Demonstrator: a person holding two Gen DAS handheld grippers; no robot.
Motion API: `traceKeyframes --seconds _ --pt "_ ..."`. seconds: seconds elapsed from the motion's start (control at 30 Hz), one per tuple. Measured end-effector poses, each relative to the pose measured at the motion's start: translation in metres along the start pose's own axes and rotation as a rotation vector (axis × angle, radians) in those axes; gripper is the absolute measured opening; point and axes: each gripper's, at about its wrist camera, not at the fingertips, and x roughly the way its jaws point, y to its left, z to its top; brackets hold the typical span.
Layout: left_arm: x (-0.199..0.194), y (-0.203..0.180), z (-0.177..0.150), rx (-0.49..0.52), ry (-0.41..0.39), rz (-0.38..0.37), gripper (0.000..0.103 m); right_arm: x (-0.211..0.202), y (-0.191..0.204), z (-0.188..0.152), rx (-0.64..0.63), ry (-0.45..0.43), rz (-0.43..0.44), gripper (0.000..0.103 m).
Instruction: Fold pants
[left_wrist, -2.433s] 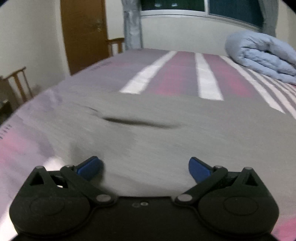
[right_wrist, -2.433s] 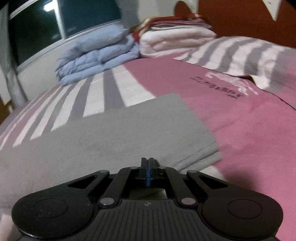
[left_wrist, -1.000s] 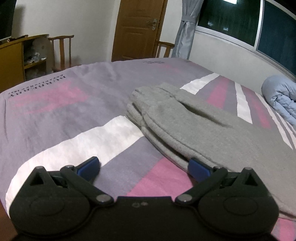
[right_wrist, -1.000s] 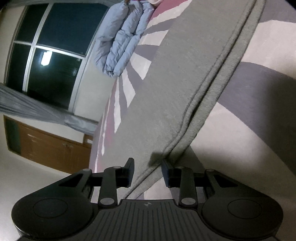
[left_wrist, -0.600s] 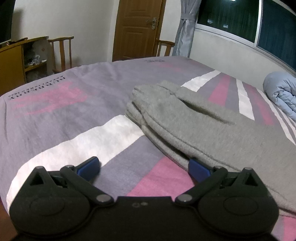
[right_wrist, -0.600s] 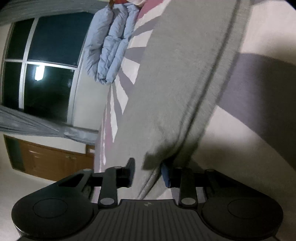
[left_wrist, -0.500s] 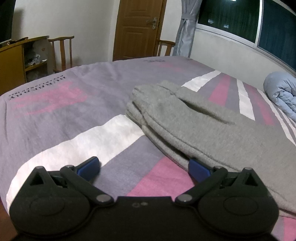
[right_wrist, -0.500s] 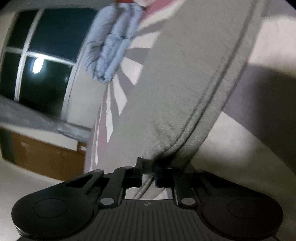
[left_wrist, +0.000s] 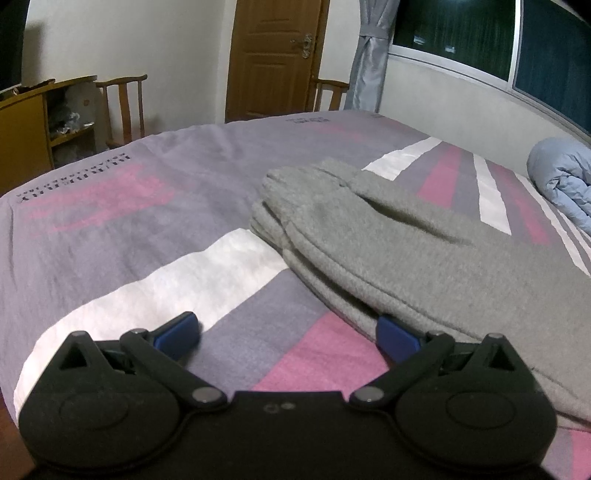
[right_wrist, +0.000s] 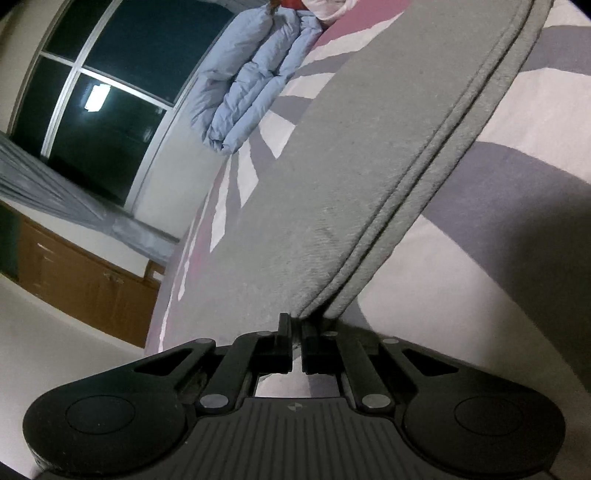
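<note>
Grey pants (right_wrist: 332, 177) on bed (left_wrist: 110, 229); right gripper (right_wrist: 294, 325) clamping edge.

Grey pants (left_wrist: 406, 258) on striped bedspread (left_wrist: 147, 229), left gripper (left_wrist: 286, 334) fingers spread wide

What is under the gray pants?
The pants lie on the striped bedcover, which shows all around them. Whatever is right beneath them is covered by the cloth.

Dim warm indoor light, dark window (right_wrist: 107, 110) reflecting one ceiling lamp as glare; strong fisheye bending and black vignette at the corners; both views sharp, soft shadow falling across the bedspread (right_wrist: 517, 258) toward its right edge.
</note>
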Motion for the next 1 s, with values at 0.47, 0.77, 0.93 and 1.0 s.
traceKeyframes --seconds 0.47,0.77,0.93,1.0 --pt "0.001 0.001 0.000 0.016 0.002 0.007 0.097 -0.038 -0.046 0.043 0.204 -0.146 -0.028 0.010" --pt "0.001 0.000 0.000 0.021 0.002 0.002 0.097 -0.051 -0.029 0.052 0.069 -0.187 -0.037 0.005" --pt "0.001 0.000 0.000 0.024 0.003 -0.002 0.097 -0.044 -0.039 0.044 0.102 -0.151 -0.101 0.003" --pt "0.001 0.001 0.000 0.023 0.003 -0.004 0.097 -0.046 -0.053 0.042 0.102 -0.149 -0.095 0.003"
